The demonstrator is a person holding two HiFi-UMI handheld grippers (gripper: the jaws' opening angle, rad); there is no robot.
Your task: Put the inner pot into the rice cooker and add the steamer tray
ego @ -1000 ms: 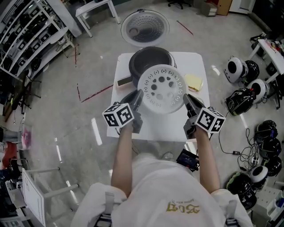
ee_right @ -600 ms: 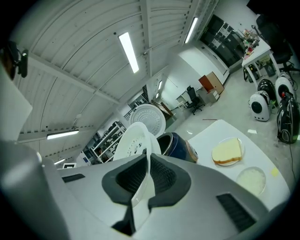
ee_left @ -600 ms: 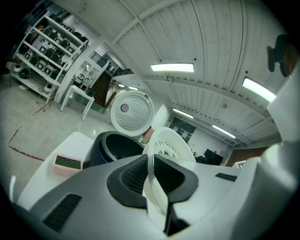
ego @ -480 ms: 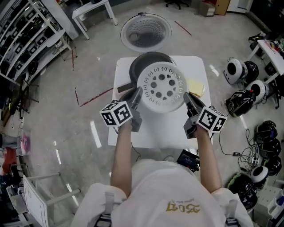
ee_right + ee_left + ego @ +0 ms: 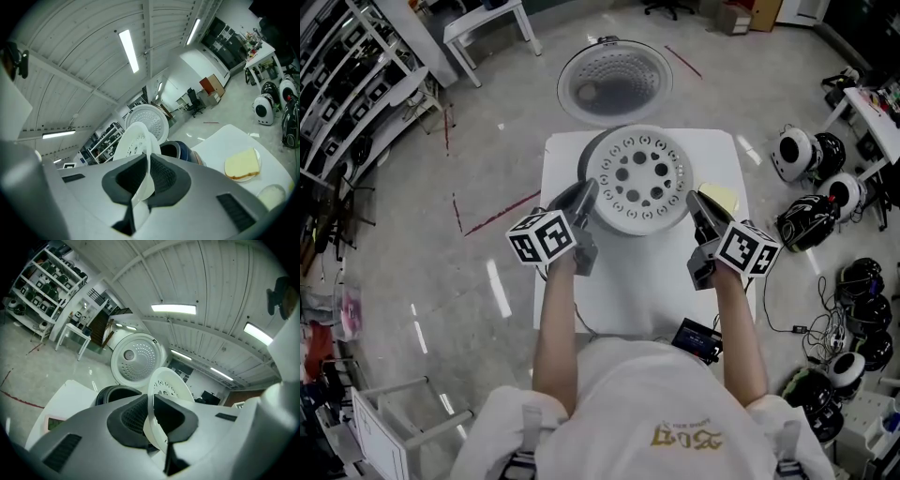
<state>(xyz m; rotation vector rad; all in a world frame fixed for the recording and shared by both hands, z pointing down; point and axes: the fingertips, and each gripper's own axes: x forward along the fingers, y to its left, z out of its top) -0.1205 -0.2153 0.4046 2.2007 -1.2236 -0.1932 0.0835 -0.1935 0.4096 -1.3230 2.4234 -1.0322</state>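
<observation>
My left gripper (image 5: 585, 193) is clenched on the left rim of the white steamer tray (image 5: 638, 178). The left gripper view shows the rim edge-on, pinched between both dark pads (image 5: 134, 417). My right gripper (image 5: 697, 202) is clamped on the opposite rim, and the right gripper view shows the thin white edge wedged between its pads (image 5: 161, 179). The tray hangs between the two grippers, holes facing up, just ahead of both sets of fingertips.

The rice cooker (image 5: 585, 159) sits under the tray and beyond my jaws, mostly covered. Only a dark arc of it shows past the tray's left side. From the left gripper, its dark opening (image 5: 115, 394) lies ahead and left of the tray. I can't tell the inner pot apart from the cooker body. The lid (image 5: 612, 79) stands open farther ahead, perforated inside facing me.

A yellow pad (image 5: 722, 197) lies just right of my right gripper's tips, on the white table (image 5: 637, 277). In the right gripper view it sits low to the right (image 5: 242, 165). Both forearms reach forward over the table's near edge.
</observation>
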